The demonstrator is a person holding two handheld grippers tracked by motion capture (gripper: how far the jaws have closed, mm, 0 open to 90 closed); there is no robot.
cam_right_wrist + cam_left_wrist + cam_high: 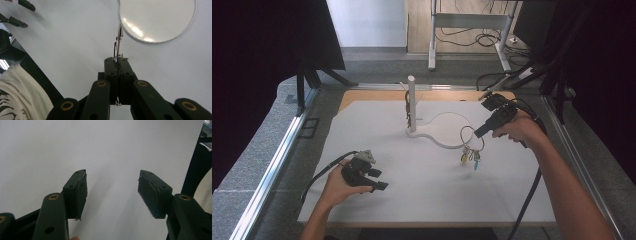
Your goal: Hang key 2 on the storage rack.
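Note:
A metal key ring (pixel 472 137) with several small keys and coloured tags (pixel 470 157) hangs above the white board, right of centre. My right gripper (pixel 478 132) is shut on the ring's edge. In the right gripper view the ring (pixel 117 45) stands edge-on, pinched between the closed pads of my right gripper (pixel 117 61). A white post (pixel 411 102) rises from a round white base (pixel 447 131) at the board's middle, just left of the ring. My left gripper (pixel 378 180) rests low at the front left, jaws wide apart. Its pads (pixel 79 192) have only bare board between them.
The white board (pixel 362 125) covers most of the wooden table. A small dark item (pixel 408 114) hangs on the post. The round base (pixel 157 20) lies beyond the ring in the right gripper view. Metal rails run along both table sides, with cables and a desk frame behind.

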